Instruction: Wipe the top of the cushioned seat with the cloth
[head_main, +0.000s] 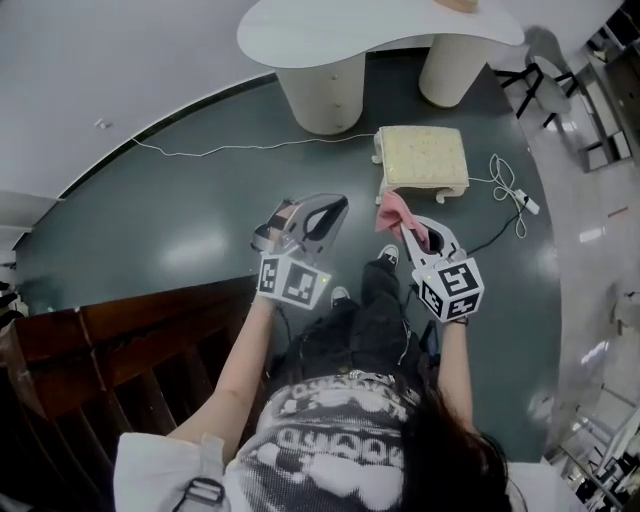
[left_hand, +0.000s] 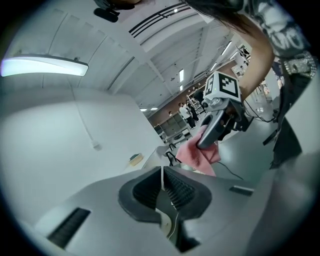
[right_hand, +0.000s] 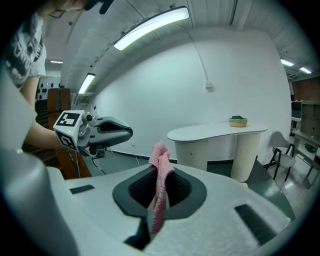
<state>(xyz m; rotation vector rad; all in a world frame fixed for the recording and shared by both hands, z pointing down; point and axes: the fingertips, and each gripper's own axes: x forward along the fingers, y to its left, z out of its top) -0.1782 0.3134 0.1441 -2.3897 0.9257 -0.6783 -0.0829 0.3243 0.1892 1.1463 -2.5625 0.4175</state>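
The cushioned seat is a low stool with a cream top on white legs, standing on the dark floor ahead of me. My right gripper is shut on the pink cloth, held in the air just short of the seat's near edge. In the right gripper view the cloth is pinched between the jaws of the right gripper and sticks up above them. My left gripper is shut with nothing in it, held left of the right one. The left gripper shows its pads pressed together, with the cloth beyond.
A white curved table on two thick round legs stands behind the seat. A white cable runs across the floor, and another cable with a plug lies right of the seat. A wooden railing is at my left.
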